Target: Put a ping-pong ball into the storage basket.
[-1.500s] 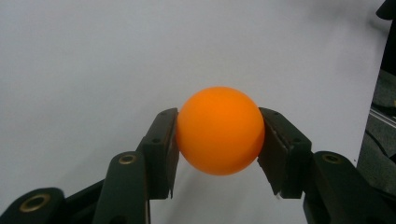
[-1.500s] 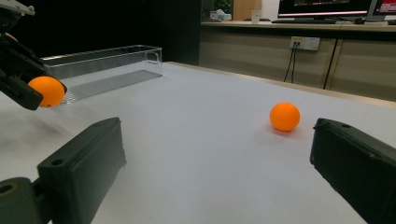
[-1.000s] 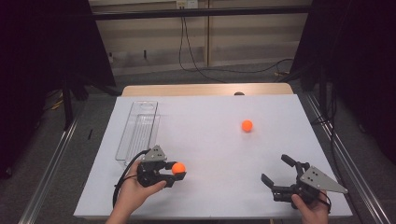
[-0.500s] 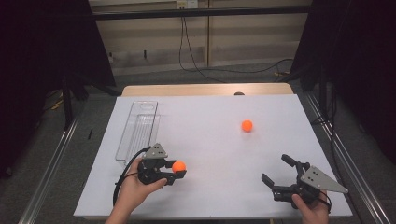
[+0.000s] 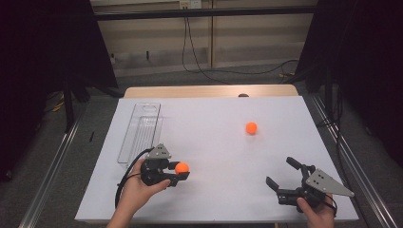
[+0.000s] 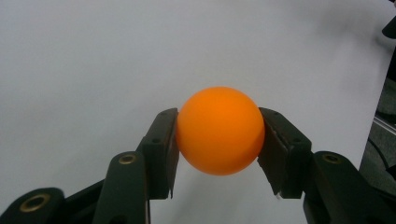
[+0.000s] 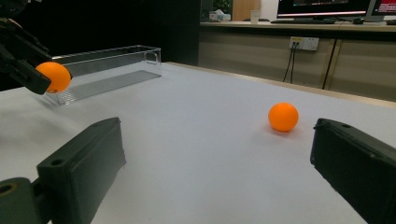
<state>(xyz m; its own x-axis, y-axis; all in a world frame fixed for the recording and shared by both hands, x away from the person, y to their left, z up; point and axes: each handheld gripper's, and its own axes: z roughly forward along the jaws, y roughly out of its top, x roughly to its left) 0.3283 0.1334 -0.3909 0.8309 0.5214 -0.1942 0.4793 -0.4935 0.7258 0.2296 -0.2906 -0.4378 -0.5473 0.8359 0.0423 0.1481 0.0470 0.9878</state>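
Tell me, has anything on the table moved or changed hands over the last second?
No visible change. The left tongs still grip the same orange ball, with a jaw pressed on each side. The right tongs stay open with nothing between them, near the table's front edge. The other orange ball lies where it was, out in the open, and the clear tray keeps its place at the left side.

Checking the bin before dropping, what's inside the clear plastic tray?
The clear plastic tray looks empty; only its ribbed floor shows through. Nothing appears covered.
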